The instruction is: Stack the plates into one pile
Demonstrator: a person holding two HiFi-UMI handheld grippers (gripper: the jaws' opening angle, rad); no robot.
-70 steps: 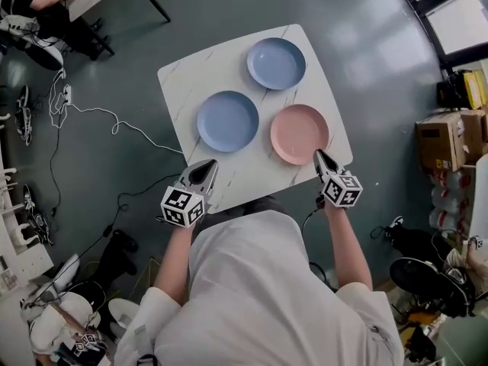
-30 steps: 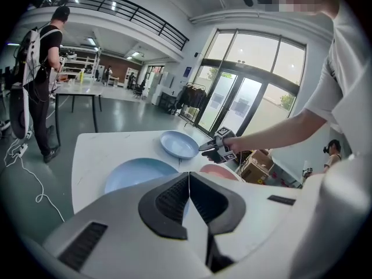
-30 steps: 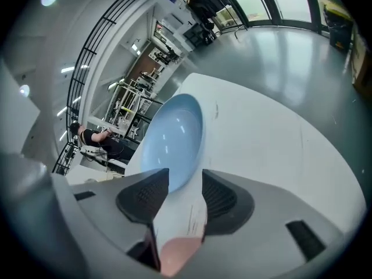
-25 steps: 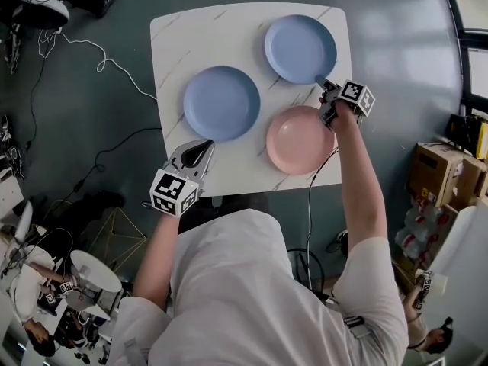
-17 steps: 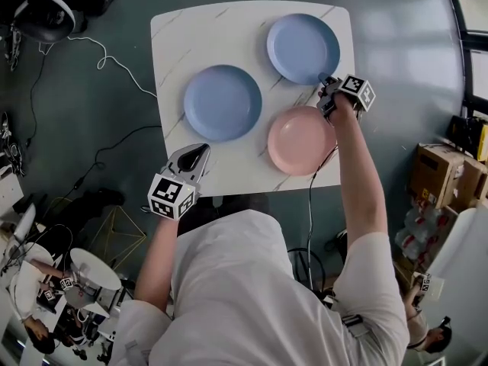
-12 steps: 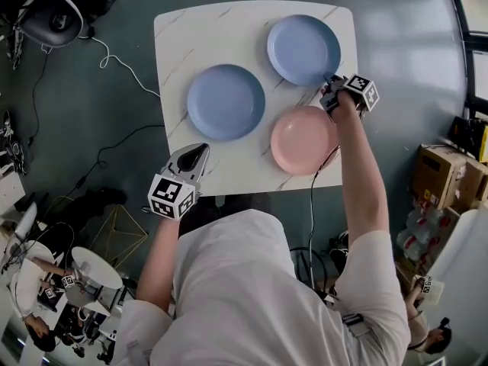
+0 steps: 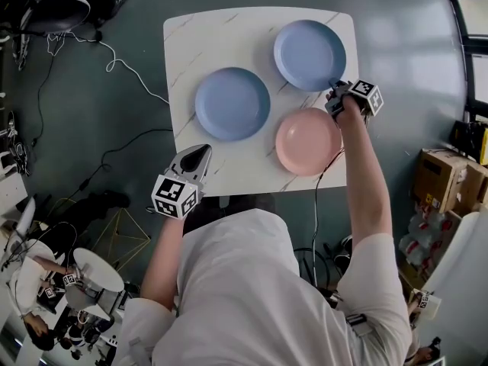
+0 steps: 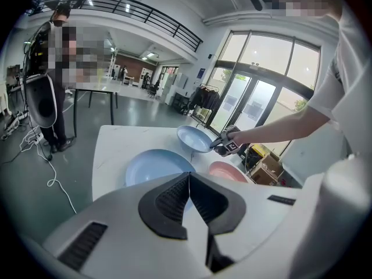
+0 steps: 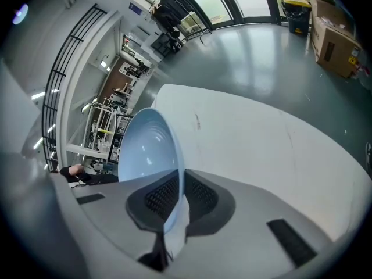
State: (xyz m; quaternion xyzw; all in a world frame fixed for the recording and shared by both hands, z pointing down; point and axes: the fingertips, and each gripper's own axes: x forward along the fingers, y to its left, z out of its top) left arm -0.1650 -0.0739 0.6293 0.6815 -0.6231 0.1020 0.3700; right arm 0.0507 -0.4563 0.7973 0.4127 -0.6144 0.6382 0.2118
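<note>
The right claw point(image 9: 176, 202) has just been closed on the rim of the far light-blue plate point(image 7: 309, 54), which sits on the bench point(image 7: 221, 40) beside the pink plate point(image 7: 307, 140). The left claw point(image 8: 188, 185) is pressed together, empty, by the bench's near edge. Nothing is stacked yet; lifting seems next.

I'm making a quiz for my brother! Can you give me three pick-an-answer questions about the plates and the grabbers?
1. Where is the pink plate? A) near right of the table B) far left corner C) on a blue plate
2. How many blue plates are there? A) one B) two C) three
3. What is the right gripper doing? A) hanging open B) gripping the far blue plate C) gripping the pink plate
Answers: 1A: it lies by the near right edge. 2B: the far one and the left blue plate. 3B: its jaws have just been closing and now pinch that plate's rim.
</note>
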